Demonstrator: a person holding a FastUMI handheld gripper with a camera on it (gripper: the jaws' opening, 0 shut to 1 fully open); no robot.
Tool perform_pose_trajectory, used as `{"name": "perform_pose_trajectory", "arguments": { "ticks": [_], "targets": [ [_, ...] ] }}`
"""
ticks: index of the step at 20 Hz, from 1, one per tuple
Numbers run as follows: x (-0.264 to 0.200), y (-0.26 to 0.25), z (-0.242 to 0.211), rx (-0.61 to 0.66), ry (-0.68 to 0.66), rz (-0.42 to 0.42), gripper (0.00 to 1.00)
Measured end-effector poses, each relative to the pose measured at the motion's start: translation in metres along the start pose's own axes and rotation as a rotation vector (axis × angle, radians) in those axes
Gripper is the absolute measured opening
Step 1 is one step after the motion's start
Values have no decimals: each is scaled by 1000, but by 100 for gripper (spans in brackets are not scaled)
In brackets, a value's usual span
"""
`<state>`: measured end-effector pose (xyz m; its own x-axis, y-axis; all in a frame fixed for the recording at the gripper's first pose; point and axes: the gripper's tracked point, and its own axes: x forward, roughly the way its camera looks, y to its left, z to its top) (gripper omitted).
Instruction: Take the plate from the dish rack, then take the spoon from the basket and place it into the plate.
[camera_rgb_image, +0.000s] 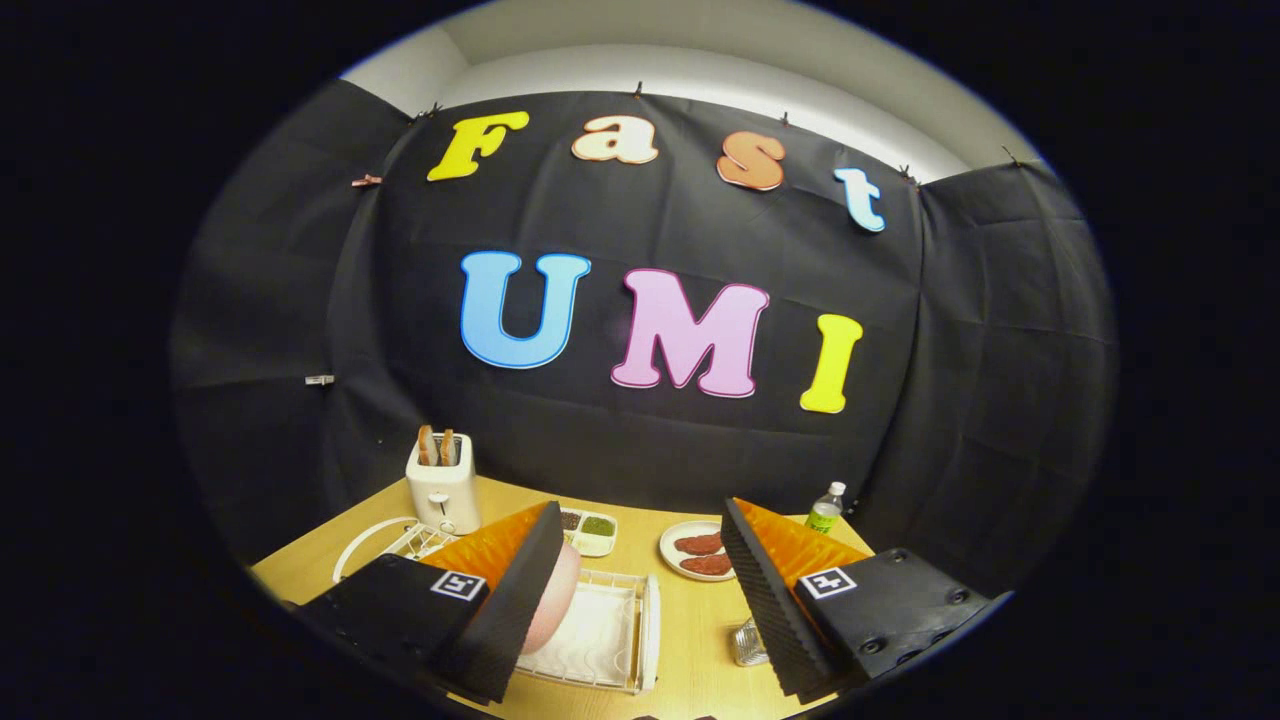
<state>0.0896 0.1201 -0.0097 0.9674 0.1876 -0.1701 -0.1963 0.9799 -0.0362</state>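
Observation:
My gripper (640, 515) is open, held above the wooden table (690, 660) with nothing between its fingers. A pink plate (556, 600) stands on edge at the left end of the white dish rack (605, 645), low between the fingers. The left finger (505, 620) covers part of the plate, and I cannot tell whether they touch. A small shiny metal basket (747, 645) sits right of the rack, half hidden behind the right finger (765, 600). I cannot make out a spoon in it.
A white toaster (443, 492) with toast stands at the back left, with a white wire holder (400, 540) in front of it. Beyond the fingers are a small divided dish (590, 530), a plate of meat slices (700, 555) and a water bottle (825, 508).

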Motion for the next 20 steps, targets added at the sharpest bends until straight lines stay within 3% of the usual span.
{"name": "perform_pose_trajectory", "arguments": {
  "ticks": [7, 13, 14, 17, 20],
  "targets": [
    [63, 46, -66, -43, 279, 56, 96],
    [91, 59, -128, -29, 505, 45, 90],
    [95, 59, -138, -11, 538, 34, 80],
    [98, 57, -159, 16, 603, 4, 70],
    [99, 71, -177, 81, 673, 8, 48]
  ]
}}
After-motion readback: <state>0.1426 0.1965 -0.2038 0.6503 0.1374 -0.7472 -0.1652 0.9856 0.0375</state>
